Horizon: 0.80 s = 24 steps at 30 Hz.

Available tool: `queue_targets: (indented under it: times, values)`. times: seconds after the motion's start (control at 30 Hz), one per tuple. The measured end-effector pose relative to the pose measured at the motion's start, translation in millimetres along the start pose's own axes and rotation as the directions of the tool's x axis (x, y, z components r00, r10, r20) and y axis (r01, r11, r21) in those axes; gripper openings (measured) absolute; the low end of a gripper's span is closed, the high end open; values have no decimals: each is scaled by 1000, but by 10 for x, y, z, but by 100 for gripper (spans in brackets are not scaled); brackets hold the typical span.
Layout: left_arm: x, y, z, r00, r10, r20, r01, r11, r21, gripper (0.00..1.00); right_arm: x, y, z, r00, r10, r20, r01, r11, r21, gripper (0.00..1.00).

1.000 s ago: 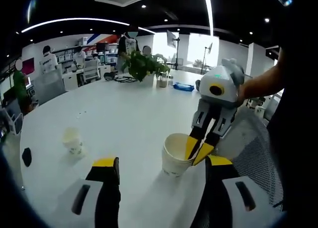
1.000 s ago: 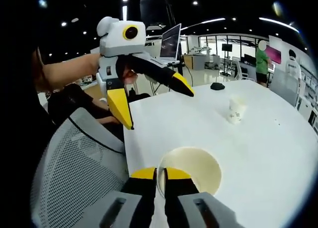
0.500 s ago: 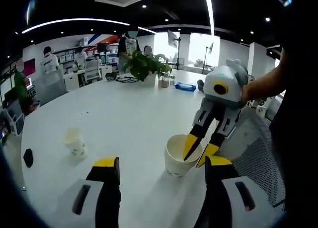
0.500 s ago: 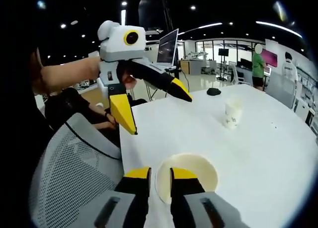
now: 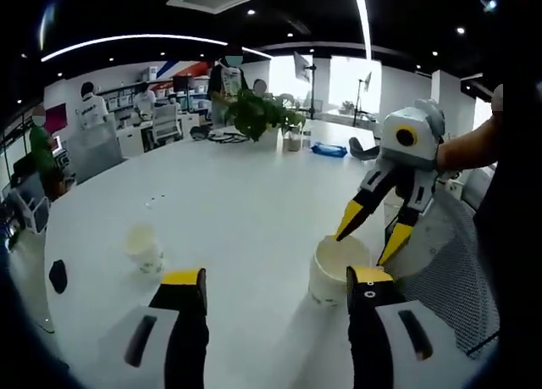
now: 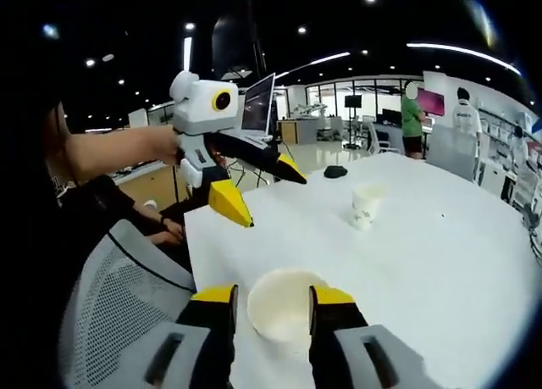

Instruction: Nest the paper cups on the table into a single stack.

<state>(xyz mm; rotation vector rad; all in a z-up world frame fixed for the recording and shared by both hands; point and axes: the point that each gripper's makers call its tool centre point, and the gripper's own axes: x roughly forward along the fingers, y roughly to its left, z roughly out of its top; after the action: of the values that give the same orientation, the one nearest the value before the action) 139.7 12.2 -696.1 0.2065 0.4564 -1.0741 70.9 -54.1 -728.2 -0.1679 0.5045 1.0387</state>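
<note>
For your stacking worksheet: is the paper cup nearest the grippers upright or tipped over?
Upright. The near cup stands on the table with its open mouth facing up, and its base rests flat in the left gripper view.

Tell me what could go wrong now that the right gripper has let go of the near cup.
The near cup stands close to the table edge beside the mesh chair; a nudge from the open right gripper could tip it off. The far cup stands well away, so the open left gripper faces a long reach and might knock it over.
</note>
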Motion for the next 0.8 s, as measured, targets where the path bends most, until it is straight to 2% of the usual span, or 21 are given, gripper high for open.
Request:
queue_targets:
  times: [0.4,0.8]
  values:
    - [158,322,30,999,28,-22,-28,999,18,64,-157,-192,-65,993,-103,59,98,992,76,58]
    - [435,709,63,999,48,-24,-47,999,16,58,-266,-191,-125,988,-122,99,110,987,117,80]
